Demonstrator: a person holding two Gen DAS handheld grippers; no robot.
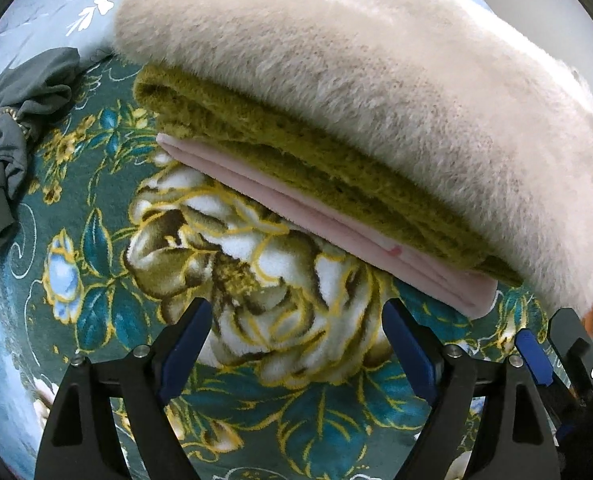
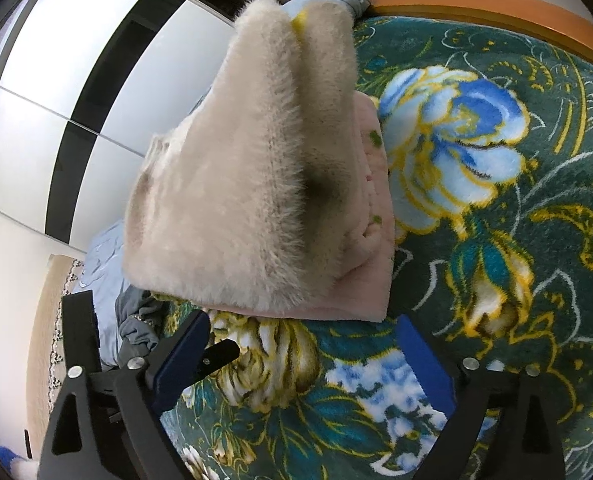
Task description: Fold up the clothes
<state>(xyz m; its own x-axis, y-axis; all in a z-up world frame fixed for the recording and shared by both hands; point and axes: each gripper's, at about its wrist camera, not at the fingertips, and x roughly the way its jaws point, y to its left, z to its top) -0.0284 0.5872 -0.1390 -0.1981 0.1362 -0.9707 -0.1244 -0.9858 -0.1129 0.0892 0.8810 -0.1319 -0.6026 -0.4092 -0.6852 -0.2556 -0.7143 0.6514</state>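
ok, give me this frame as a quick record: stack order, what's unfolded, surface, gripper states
stack top: cream fluffy garment, folded
stack middle: olive knit, folded
stack bottom: pink garment, folded
unfolded: grey garment, crumpled, apart from the stack
surface: green floral blanket
left gripper: open, nothing between the jaws
right gripper: open, nothing between the jaws, short of the stack edge

Bare floral blanket (image 1: 96, 280) lies open in front of and between both sets of spread jaws. Beyond stands the stack of folded clothes (image 1: 336, 120), blocking the far side. A crumpled grey garment (image 1: 16, 132) occupies the far left; blanket between it and the stack is free.
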